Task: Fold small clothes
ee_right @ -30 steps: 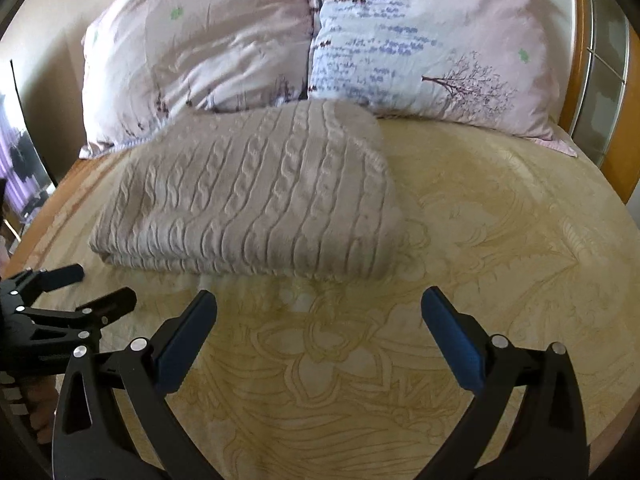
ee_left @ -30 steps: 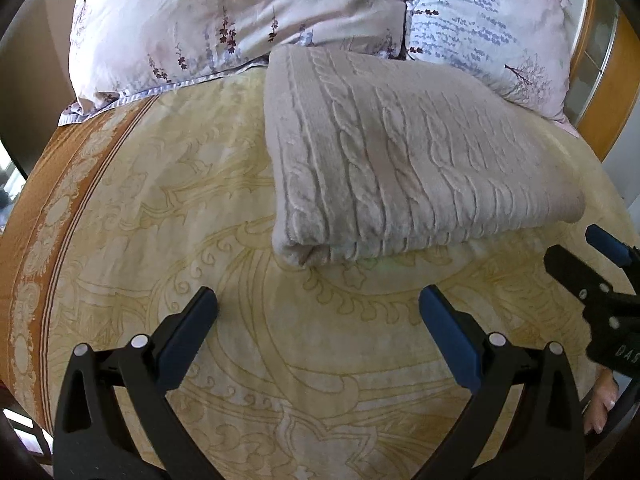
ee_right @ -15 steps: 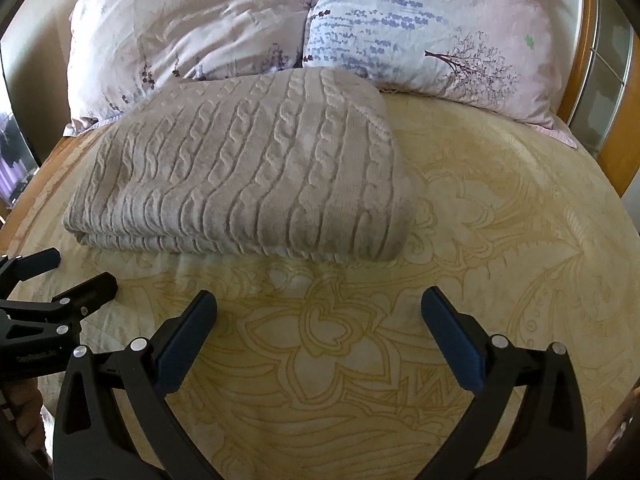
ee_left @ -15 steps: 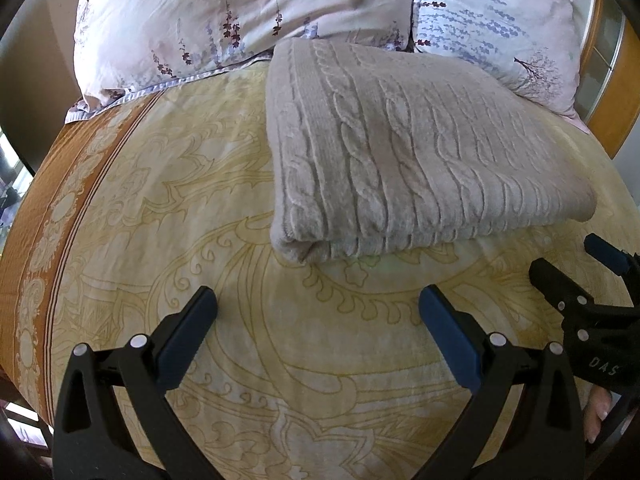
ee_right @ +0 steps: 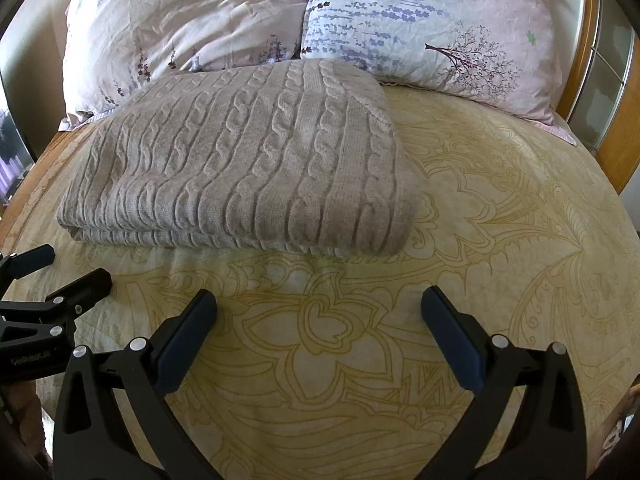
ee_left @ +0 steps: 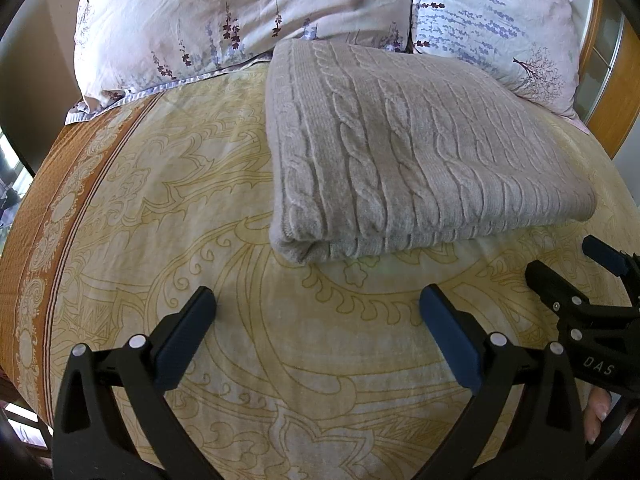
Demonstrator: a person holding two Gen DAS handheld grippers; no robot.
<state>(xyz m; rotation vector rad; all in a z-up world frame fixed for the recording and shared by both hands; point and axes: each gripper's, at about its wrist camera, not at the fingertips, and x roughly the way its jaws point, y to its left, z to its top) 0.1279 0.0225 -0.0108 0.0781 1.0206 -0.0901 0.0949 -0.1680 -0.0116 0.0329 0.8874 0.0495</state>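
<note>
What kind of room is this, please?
Most likely a bedroom: the grey folded knit lies on a bed with a yellow patterned cover, two floral pillows stand behind it, and a wooden headboard shows at the right.

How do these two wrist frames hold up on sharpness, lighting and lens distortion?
Left wrist view: sharp on the folded knit, strong barrel bending of the bedspread, dark corner vignette, bright window spill at the left edge. Right wrist view: equally sharp on the knit's cables, soft even daylight, faint shadow under its near edge, headboard curved by the fisheye.
</note>
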